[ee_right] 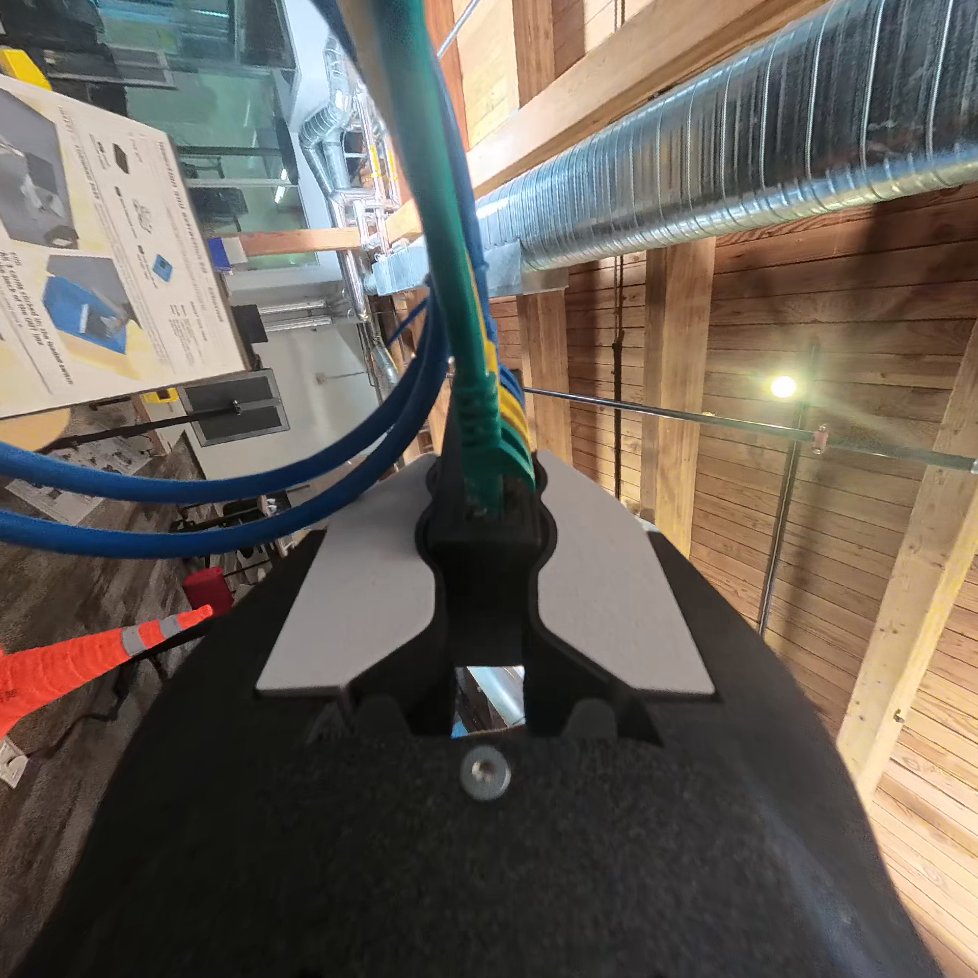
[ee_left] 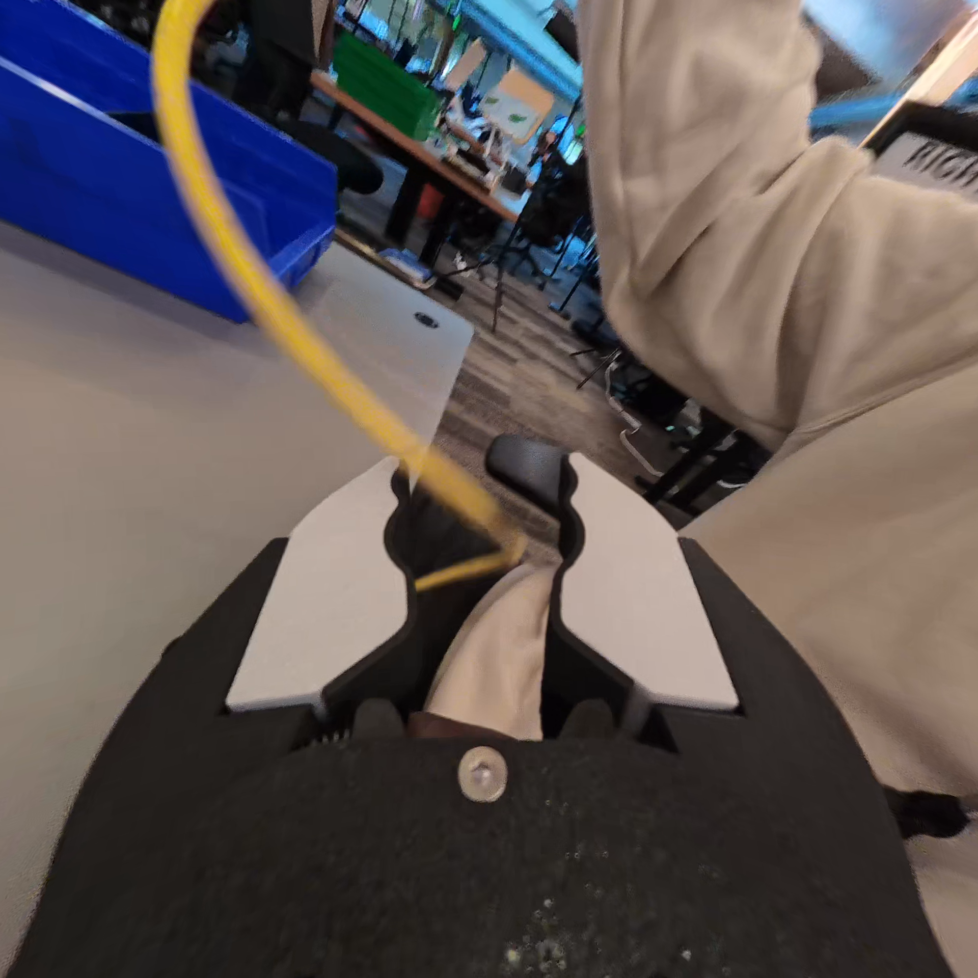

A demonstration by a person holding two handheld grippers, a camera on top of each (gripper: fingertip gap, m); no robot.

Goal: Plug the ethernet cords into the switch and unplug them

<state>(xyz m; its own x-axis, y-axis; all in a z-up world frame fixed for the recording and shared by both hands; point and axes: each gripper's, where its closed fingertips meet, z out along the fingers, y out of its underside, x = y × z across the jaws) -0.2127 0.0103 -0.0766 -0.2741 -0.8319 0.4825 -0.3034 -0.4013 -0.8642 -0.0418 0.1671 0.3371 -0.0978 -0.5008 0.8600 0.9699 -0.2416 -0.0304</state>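
Observation:
In the right wrist view my right gripper [ee_right: 486, 465] is shut on a small black switch [ee_right: 487, 550] and holds it up toward the ceiling. A green ethernet cord [ee_right: 442, 238] is plugged into the switch. Beside it sit a yellow plug [ee_right: 512, 418] and blue plugs, partly hidden behind the green one. Blue cords [ee_right: 211, 540] loop off to the left. In the left wrist view my left gripper [ee_left: 482, 471] is open. A yellow cord [ee_left: 296, 328] arcs down from the upper left, bends sharply between the jaws and ends behind the left finger [ee_left: 338, 582]. It is blurred.
A blue bin [ee_left: 106, 174] stands on the white table [ee_left: 132, 423] at the left. A person's beige sleeve [ee_left: 767, 264] fills the right. An orange cone [ee_right: 79, 661], a printed board [ee_right: 106, 264], a metal duct [ee_right: 741, 159] and wooden beams surround the right gripper.

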